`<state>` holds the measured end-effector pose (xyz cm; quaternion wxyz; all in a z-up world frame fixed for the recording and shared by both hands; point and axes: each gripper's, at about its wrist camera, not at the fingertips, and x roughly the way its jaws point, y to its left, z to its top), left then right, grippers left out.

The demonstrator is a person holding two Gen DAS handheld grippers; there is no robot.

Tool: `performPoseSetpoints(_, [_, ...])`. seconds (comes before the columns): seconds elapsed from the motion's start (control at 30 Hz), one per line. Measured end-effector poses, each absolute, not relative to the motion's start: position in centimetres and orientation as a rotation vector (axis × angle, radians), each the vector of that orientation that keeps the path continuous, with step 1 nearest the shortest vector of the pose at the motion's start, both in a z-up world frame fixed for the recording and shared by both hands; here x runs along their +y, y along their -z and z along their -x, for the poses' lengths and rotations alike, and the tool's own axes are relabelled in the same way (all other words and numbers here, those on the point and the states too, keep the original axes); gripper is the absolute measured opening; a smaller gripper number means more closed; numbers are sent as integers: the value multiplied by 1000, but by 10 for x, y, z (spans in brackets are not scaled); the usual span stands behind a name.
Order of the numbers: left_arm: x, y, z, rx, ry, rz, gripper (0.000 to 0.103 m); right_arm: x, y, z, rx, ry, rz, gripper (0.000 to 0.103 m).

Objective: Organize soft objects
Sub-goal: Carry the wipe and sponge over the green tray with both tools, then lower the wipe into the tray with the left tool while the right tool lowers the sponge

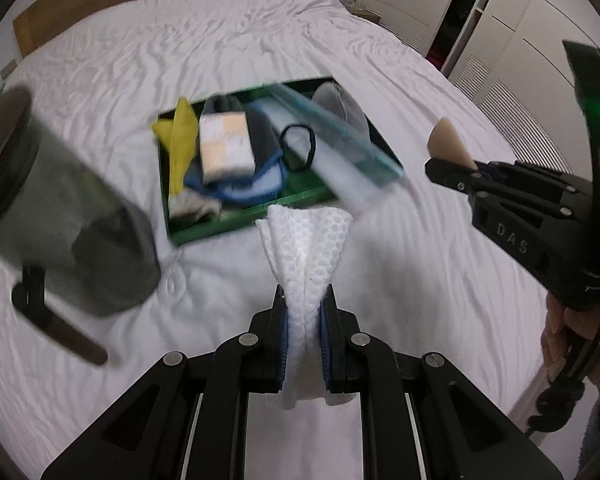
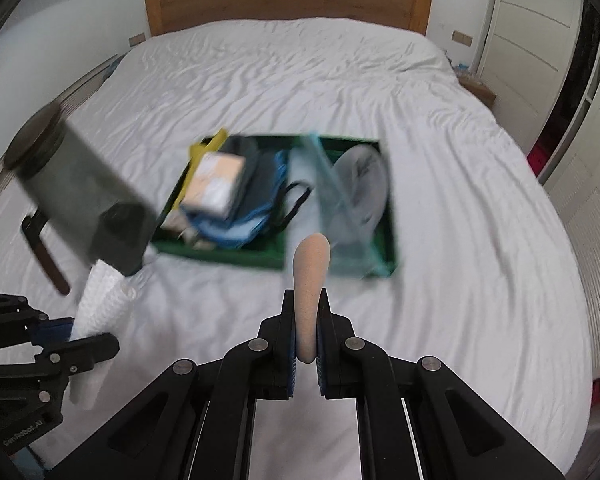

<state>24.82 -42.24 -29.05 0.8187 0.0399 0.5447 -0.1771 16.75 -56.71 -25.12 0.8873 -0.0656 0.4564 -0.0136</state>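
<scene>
White mesh cloth (image 1: 305,264) clamped in left hand-held gripper (image 1: 305,300) — right hand-held gripper (image 2: 309,300) grips beige sponge (image 2: 311,280).

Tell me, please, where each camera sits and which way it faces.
Left wrist: on the left gripper, facing down over the bed at the green tray; jaws hold white mesh cloth.
Right wrist: on the right gripper, same direction; jaws hold beige sponge.
Shared: tray, bed, each other's gripper.
</scene>
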Motion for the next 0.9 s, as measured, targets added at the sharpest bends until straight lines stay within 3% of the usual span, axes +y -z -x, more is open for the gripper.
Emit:
performPoseSetpoints(0.37, [-444,290,-334,1080,267,-83,11,-602,257,-248,895,10,142,7])
performPoseSetpoints(0.9, [-438,350,-440,1156,151,10,11,-617,338,-386,1026,-35,144,8])
